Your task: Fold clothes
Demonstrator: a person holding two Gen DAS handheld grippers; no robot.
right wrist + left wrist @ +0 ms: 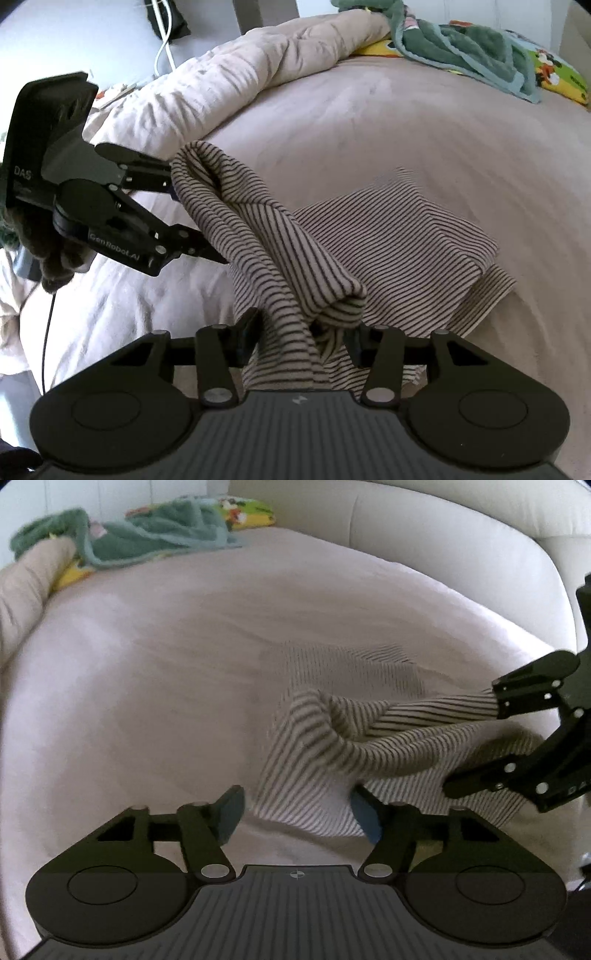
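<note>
A black-and-cream striped garment (325, 746) (388, 236) lies partly folded on the pink bed sheet (147, 664), with one part raised in a rumpled ridge. My left gripper (298, 816) (198, 220) is open wide; the cloth drapes over its right blue pad (365, 821) and touches its upper finger in the right wrist view. My right gripper (301, 338) (472, 743) also stands open, and a hanging fold of the striped garment passes between its fingers without being pinched. The ridge stretches between the two grippers.
A bunched beige duvet (258, 66) lies along the bed's left side. A green towel (166, 535) (461, 48) and a cartoon-print pillow (554, 70) sit at the far end. A white padded headboard (443, 546) borders the bed. A hand (51, 258) holds the left gripper.
</note>
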